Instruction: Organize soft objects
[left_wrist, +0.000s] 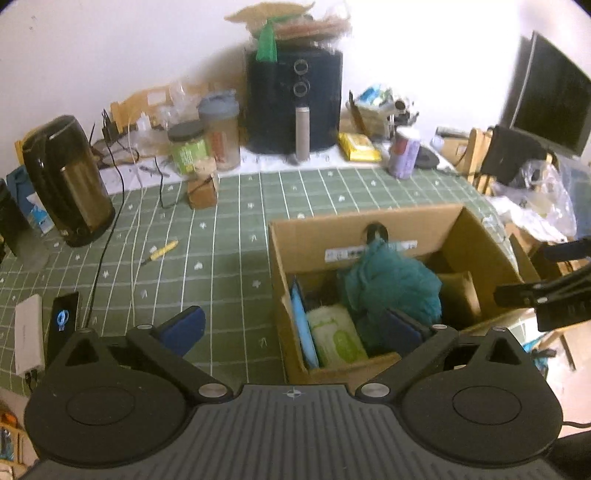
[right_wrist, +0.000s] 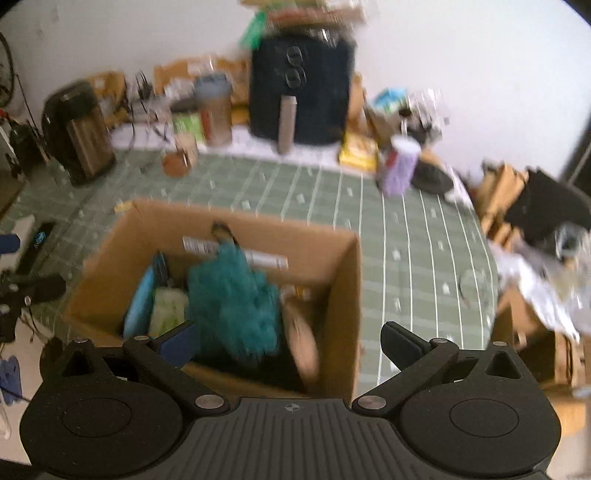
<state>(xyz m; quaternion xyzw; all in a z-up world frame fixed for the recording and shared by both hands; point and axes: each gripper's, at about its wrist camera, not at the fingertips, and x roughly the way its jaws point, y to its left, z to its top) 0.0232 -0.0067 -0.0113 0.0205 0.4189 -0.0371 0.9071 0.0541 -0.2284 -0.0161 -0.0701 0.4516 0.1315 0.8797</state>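
Note:
An open cardboard box (left_wrist: 314, 240) (right_wrist: 343, 295) stands on the green checked tablecloth (left_wrist: 221, 266). Inside lie a teal fluffy soft thing (left_wrist: 395, 284) (right_wrist: 236, 295), a pale green wipes pack (left_wrist: 336, 339) (right_wrist: 168, 310) and a flat blue item (left_wrist: 303, 325) upright against the left wall. My left gripper (left_wrist: 293, 323) is open and straddles the box's left wall, one finger over the cloth, the other over the teal thing. My right gripper (right_wrist: 288, 338) is open too, straddling the box's right wall. Nothing is held by either.
A black kettle (left_wrist: 70, 181), jars, a dark air fryer (left_wrist: 293, 99) and a purple can (left_wrist: 404, 153) line the back. A phone (left_wrist: 62, 321), a cable and a yellow screwdriver (left_wrist: 160, 251) lie left of the box. Bags and boxes crowd the table's right edge.

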